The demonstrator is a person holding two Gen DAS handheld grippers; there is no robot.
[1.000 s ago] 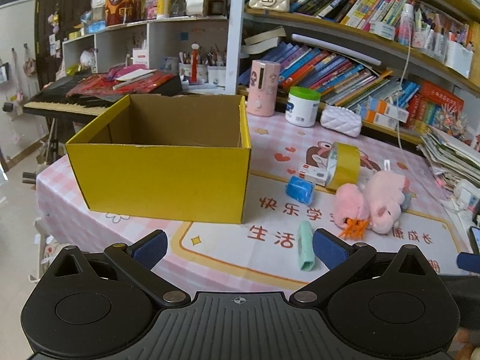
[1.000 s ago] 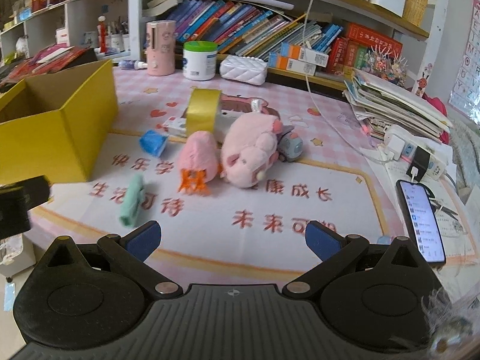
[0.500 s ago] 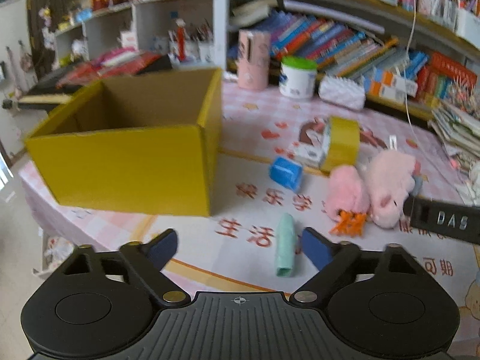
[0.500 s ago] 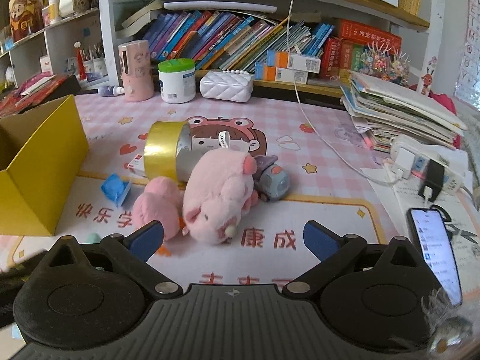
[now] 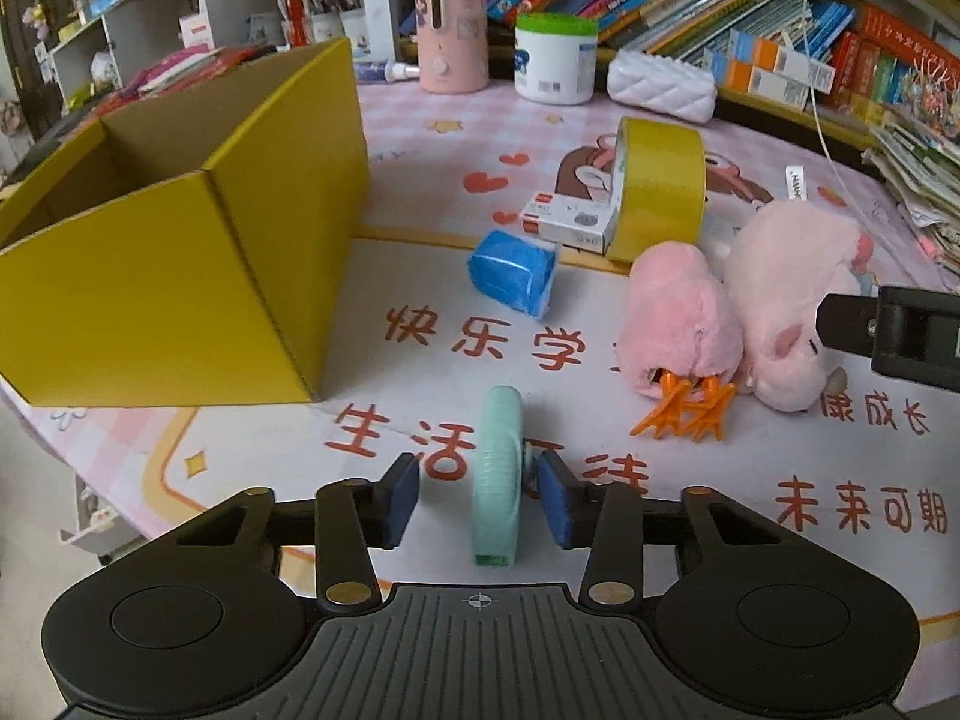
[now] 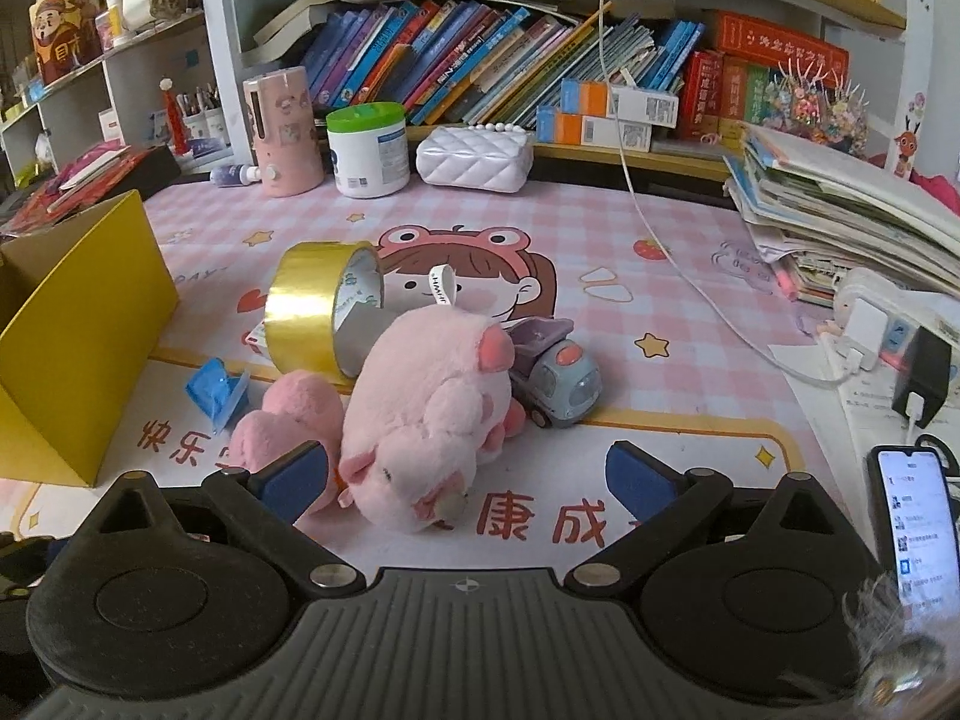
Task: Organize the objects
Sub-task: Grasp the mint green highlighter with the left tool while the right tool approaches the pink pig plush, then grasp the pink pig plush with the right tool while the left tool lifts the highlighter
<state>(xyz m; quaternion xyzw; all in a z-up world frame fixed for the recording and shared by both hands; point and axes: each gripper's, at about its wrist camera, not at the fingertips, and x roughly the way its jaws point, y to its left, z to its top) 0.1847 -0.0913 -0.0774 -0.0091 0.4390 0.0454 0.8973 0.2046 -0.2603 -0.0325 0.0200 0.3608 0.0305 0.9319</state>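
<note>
Pink tablecloth (image 5: 420, 138) — mint tube (image 5: 495, 474) between closing left jaws; toy truck (image 6: 555, 381) beyond open right jaws.

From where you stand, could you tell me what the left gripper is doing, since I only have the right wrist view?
Observer: The left gripper straddles a mint-green ribbed plastic tube lying on the mat. Its jaws have just been closing, but the pads do not press on it yet.
Operator: Thank you. What is the white edge behind the gold tape roll?
Observer: A small flat white cardboard box, lying against the roll.
Operator: And the smaller pink plush toy, which way does it face?
Observer: Its orange feet point toward the near table edge.
</note>
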